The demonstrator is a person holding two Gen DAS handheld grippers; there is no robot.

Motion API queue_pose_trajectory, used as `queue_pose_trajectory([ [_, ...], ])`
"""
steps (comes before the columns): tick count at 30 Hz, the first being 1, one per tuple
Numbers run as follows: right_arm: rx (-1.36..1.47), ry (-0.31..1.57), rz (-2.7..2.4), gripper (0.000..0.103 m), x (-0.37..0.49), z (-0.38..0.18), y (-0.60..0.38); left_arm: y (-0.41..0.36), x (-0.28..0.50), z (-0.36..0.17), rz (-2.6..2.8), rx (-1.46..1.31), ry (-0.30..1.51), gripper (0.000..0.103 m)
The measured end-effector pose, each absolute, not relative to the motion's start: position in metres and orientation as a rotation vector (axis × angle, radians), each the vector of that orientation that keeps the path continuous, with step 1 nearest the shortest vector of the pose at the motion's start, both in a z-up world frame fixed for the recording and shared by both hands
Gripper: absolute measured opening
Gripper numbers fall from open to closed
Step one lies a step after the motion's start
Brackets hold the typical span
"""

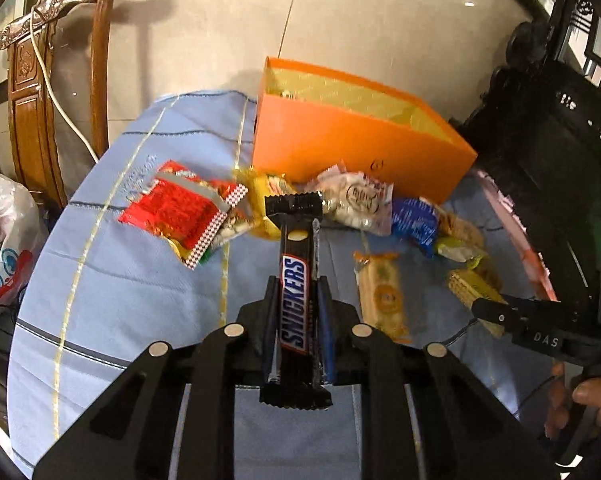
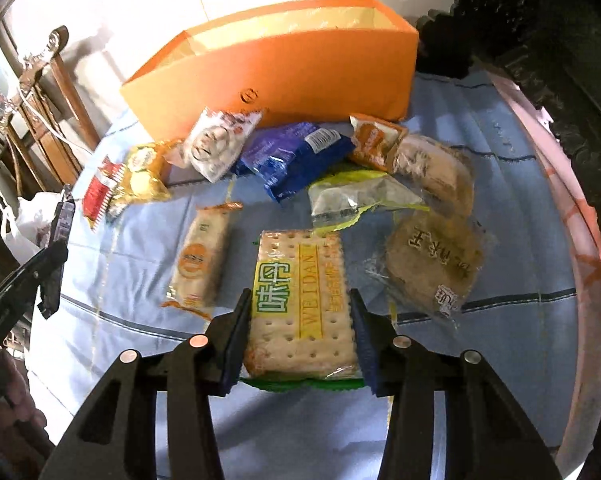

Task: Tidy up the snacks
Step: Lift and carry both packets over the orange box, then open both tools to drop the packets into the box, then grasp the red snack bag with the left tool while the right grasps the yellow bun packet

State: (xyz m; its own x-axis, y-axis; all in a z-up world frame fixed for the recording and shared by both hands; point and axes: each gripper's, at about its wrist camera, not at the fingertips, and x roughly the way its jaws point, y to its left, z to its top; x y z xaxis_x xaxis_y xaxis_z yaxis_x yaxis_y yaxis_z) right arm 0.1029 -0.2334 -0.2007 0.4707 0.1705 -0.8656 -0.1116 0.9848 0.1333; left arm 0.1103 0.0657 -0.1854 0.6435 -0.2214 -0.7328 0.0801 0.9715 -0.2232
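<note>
My left gripper is shut on a Snickers bar and holds it above the blue tablecloth. My right gripper is shut on a Weidan cracker pack, low over the cloth. An open orange box stands at the back; it also shows in the right wrist view. Several loose snacks lie before it: a red packet, a white bag, a blue packet, an orange-trimmed biscuit pack and round cakes.
A carved wooden chair and a plastic bag stand left of the table. Dark carved furniture stands to the right. The table's pink edge curves along the right.
</note>
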Motion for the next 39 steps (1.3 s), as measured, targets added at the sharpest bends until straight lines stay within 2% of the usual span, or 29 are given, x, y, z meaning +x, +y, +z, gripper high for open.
queue_pose_trajectory([
  [12, 0.082, 0.850, 0.230, 0.047, 0.129, -0.101, -0.233, 0.036, 0.139, -0.123, -0.249, -0.141, 0.730, 0.017],
  [23, 0.067, 0.705, 0.177, 0.047, 0.250, -0.016, -0.237, -0.009, 0.259, -0.049, -0.288, -0.062, 0.618, 0.017],
  [29, 0.058, 0.709, 0.162, 0.048, 0.318, -0.012, -0.231, -0.020, 0.330, -0.041, -0.239, -0.006, 0.619, 0.019],
  [30, 0.044, 0.728, 0.162, 0.057, 0.327, -0.019, -0.229, -0.019, 0.342, -0.046, -0.227, -0.019, 0.631, 0.021],
  [31, 0.016, 0.752, 0.144, 0.070, 0.334, -0.029, -0.227, -0.016, 0.352, -0.054, -0.226, -0.030, 0.663, 0.054],
  [32, -0.025, 0.780, 0.101, 0.089, 0.337, -0.041, -0.224, -0.013, 0.360, -0.064, -0.200, -0.021, 0.707, 0.087],
  [39, -0.061, 0.846, 0.181, 0.090, 0.268, -0.100, -0.194, 0.066, 0.301, -0.115, -0.039, 0.006, 0.710, 0.088],
])
